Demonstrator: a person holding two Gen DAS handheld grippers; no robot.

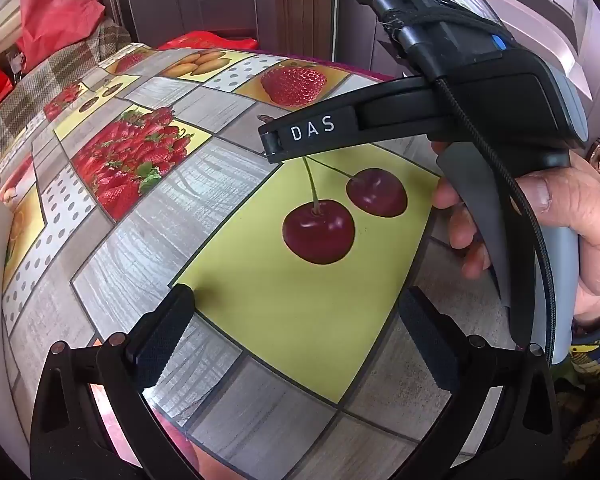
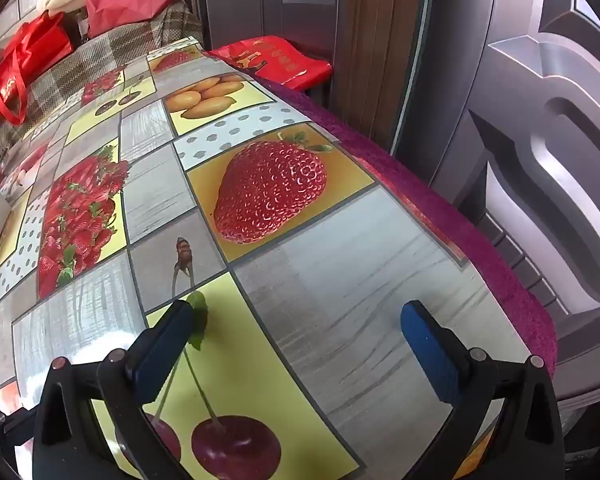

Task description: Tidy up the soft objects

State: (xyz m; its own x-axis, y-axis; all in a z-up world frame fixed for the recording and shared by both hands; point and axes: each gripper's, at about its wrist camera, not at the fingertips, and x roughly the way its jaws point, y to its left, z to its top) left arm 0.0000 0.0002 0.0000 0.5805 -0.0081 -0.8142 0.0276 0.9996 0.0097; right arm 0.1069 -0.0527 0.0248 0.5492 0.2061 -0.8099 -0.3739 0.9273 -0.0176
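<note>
Both tools gape wide and carry nothing: left gripper (image 1: 296,332) and right gripper (image 2: 298,346) hover over the fruit-print tablecloth (image 2: 340,280). Likely soft items sit at the far end: a red bag (image 2: 16,76) beside a plaid blanket (image 2: 100,56), probably light, limp and best pinched at a fold.

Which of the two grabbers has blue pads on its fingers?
The right gripper: its pads are blue, while the left gripper has black pads.
</note>
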